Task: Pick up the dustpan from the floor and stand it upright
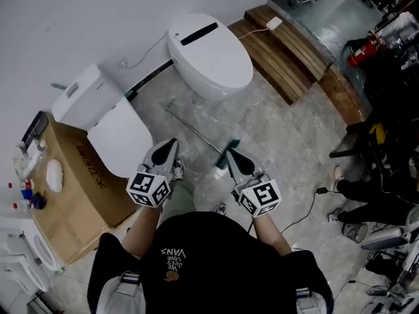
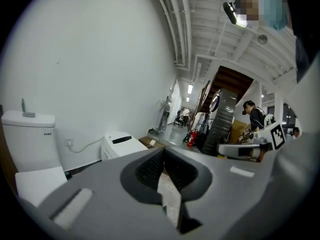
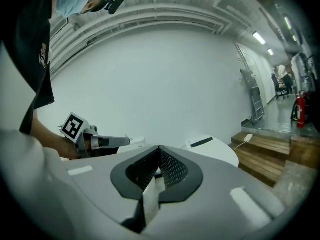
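Note:
The dustpan lies flat on the grey floor, seen in the head view. Its thin metal handle [image 1: 193, 131] runs diagonally from near the white toilet down to a green part [image 1: 232, 146] and a pale pan body [image 1: 213, 175]. My left gripper [image 1: 171, 144] is shut and empty, held in the air to the left of the handle. My right gripper [image 1: 229, 156] is also shut and empty, its tip just beside the green part, above the floor. Both gripper views look almost level over shut jaws, and neither shows the dustpan.
A white lidded toilet [image 1: 209, 54] stands ahead. A second toilet with a tank [image 1: 98, 106] stands at the left beside a cardboard box [image 1: 78, 182]. Wooden steps [image 1: 294, 51] and a red fire extinguisher [image 1: 361, 51] are at the right. A black cable [image 1: 306, 208] crosses the floor near seated people [image 1: 366, 191].

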Motion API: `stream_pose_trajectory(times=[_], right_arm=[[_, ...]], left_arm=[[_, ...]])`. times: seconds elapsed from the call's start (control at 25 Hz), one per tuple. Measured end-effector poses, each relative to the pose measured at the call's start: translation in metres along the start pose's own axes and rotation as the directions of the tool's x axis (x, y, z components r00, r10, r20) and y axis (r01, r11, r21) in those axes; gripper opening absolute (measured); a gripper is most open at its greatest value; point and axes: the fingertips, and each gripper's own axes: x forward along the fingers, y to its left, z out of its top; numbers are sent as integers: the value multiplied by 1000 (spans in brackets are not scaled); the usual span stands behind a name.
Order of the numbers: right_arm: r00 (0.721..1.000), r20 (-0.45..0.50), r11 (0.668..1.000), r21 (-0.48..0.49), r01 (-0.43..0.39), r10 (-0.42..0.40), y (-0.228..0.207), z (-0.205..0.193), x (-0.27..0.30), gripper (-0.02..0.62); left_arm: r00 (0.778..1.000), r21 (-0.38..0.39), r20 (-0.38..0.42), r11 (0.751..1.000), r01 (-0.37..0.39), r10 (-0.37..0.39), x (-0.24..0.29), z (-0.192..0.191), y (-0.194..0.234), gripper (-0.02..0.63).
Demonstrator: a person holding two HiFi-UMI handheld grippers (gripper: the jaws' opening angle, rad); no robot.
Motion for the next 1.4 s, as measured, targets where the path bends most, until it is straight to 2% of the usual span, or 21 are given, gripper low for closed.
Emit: stream_pose_trajectory(times=[0.2,0.32,0.52,0.72,0.92,1.08,1.24,1.4], right_arm=[[992,-51,993,16,117,-116,-9,-29,84,2],[980,-105,984,31,176,-171,-15,-48,116,2],[962,-178,975,38,218,-208,-42,-82,173,2],[943,-250,971,41,236,-219,-71,-128,221,2],[920,-332,971,46,234,-206,-93,-187,255,2],[910,-380,977,66,205,-165,-111,-238,271,3],[897,-431,986,76,148,-101,-135,-298,284,8],[861,-506,993,75,94,-44,-160,-367,286,42]], left_arm=[[996,-35,-76,998,52,-55,48,-18,88,52],[987,-44,-131,995,88,-93,70,-31,120,54],[973,-60,-194,991,118,-128,120,-58,170,52],[969,-104,-220,991,90,-111,170,-100,218,54],[958,-133,-272,990,54,-89,206,-157,254,54],[951,-153,-303,988,11,-58,230,-205,275,54],[948,-189,-320,979,-74,10,253,-254,299,54],[937,-234,-344,961,-151,63,270,-303,312,55]])
